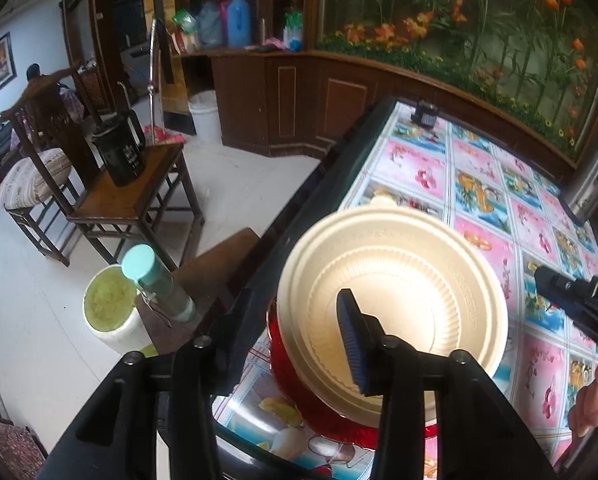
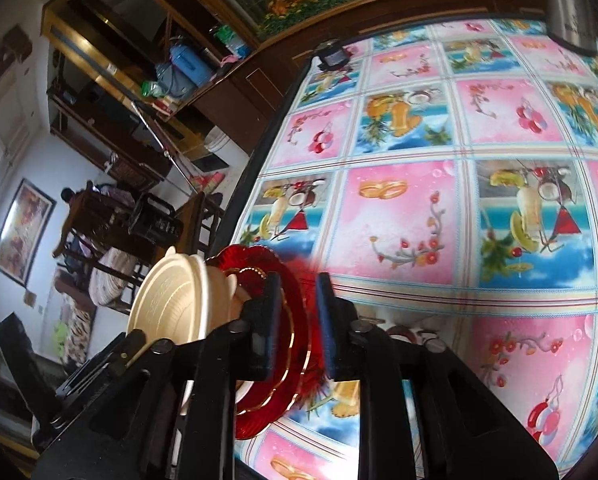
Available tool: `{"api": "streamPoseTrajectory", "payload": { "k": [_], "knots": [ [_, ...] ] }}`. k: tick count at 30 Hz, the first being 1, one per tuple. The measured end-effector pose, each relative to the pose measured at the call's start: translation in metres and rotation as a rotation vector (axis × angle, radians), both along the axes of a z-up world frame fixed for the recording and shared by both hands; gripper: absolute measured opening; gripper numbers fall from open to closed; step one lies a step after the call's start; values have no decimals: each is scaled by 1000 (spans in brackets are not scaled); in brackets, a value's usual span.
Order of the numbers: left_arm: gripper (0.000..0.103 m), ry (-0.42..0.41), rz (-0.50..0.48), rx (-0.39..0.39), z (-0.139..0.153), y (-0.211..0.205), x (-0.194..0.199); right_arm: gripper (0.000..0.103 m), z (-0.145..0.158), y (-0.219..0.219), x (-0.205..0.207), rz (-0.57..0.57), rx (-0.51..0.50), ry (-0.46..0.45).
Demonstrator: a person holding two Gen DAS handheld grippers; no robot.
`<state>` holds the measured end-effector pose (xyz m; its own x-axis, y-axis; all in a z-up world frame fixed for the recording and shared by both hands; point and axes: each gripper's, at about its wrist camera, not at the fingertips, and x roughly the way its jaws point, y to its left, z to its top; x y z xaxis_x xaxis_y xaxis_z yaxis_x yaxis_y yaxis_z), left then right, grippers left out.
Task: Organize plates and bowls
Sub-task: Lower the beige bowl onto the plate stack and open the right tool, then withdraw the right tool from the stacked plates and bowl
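Two dishes sit stacked at the desk's [image 2: 419, 208] near-left corner: a cream bowl [image 1: 391, 292] w/ ribbed inside, resting on a red glass plate [image 2: 287, 320] that has a scalloped, gold-lined rim. Bowl looks like more than one nested; can't tell how many. Desk is covered w/ a pink-and-blue fruit-print cloth.

Left gripper [image 1: 283, 344] is over the bowl's near-left rim. One blue pad lies inside the bowl, the other finger outside it; jaws parted, not pinching the rim.

Right gripper [image 2: 297, 328] sits at the red plate's edge, rim between the blue pads w/ a gap showing, so released, not clamped. In the left wrist view it pokes in from the right, apart from the bowl.

A steel kettle [image 1: 591, 176] stands at the desk's far right.
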<state>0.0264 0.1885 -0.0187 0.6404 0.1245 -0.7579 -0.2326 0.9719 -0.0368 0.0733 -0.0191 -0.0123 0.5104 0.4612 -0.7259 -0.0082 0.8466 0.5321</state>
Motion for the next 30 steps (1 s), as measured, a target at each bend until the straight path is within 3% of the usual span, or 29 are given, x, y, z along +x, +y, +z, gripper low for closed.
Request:
{"api": "streamPoseTrajectory", "payload": {
  "k": [3,7,15,19,25,28,30],
  "knots": [
    [48,-35,31,-12,8,0,-5,22,-7,-7,1,1,3,17],
    [59,-78,-1,-29,19,-15,-8,22,-18,-19,1,-7,13,40],
    [70,-127,-229,39,29,-103,-13,22,-28,-52,-4,-49,35,42],
    [71,-154,-271,82,30,-129,-18,22,-22,-65,-12,-58,17,11],
    [79,-263,-183,160,42,-130,-32,24,1,-69,-32,-33,-32,-122],
    [79,-294,-135,155,47,-120,-35,32,15,-58,-44,7,-35,-203],
    [80,-310,-103,152,49,-112,-38,32,22,-46,-52,43,-37,-248]
  ]
}}
